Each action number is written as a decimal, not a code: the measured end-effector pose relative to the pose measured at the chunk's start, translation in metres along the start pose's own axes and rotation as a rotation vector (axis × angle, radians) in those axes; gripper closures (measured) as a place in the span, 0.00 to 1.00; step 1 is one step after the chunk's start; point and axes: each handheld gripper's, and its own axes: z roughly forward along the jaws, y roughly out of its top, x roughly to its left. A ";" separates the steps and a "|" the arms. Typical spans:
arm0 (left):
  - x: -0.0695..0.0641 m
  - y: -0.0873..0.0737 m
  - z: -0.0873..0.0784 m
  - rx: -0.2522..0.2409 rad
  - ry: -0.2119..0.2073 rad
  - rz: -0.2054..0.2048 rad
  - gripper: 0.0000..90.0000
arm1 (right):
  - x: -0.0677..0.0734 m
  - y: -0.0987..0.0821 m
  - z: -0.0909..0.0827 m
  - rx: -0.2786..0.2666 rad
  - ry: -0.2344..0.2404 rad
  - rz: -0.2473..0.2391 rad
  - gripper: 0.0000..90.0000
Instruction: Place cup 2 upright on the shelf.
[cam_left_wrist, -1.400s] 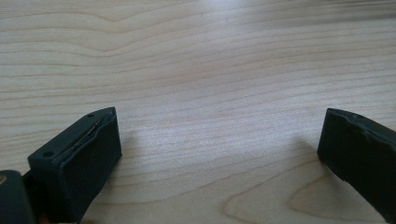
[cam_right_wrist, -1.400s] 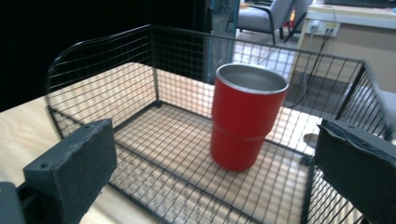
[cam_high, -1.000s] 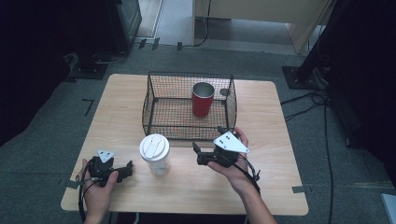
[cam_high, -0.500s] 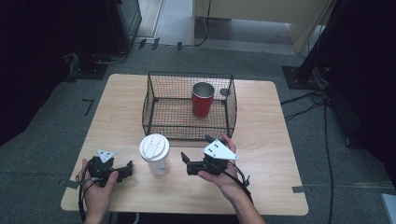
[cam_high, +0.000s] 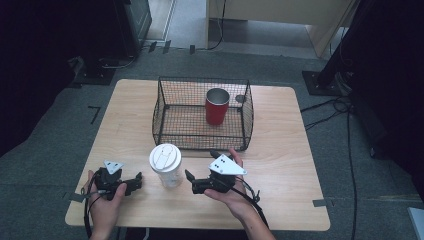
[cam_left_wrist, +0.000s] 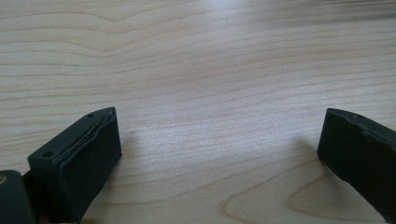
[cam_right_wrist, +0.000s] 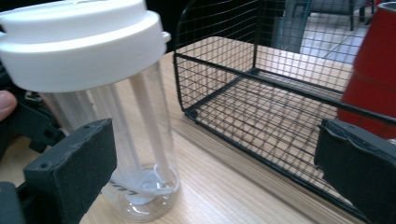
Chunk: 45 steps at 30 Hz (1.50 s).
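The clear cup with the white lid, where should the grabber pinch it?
Probably around the clear cup body, below its wider white lid, coming in level from the right gripper side. It stands upright on the table, its straight round wall fits between the open jaws, and the overhanging lid should stop slipping.

Both hands are bare, no sleeves showing. Each grips a black two-jaw tool: the left gripper and right gripper carry grey three-cornered plates and trailing black cables. Jaw blocks are matt black with small holes, possibly screw recesses
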 end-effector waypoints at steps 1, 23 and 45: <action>0.000 0.000 0.000 0.000 0.000 -0.001 0.00 | 0.002 0.000 0.001 0.001 0.003 0.001 0.00; 0.000 0.000 0.000 -0.001 -0.002 0.003 0.00 | 0.026 0.002 0.022 -0.007 0.083 0.007 0.00; 0.000 0.000 0.000 0.000 -0.002 0.003 0.00 | 0.044 0.006 0.049 0.003 0.123 -0.001 0.00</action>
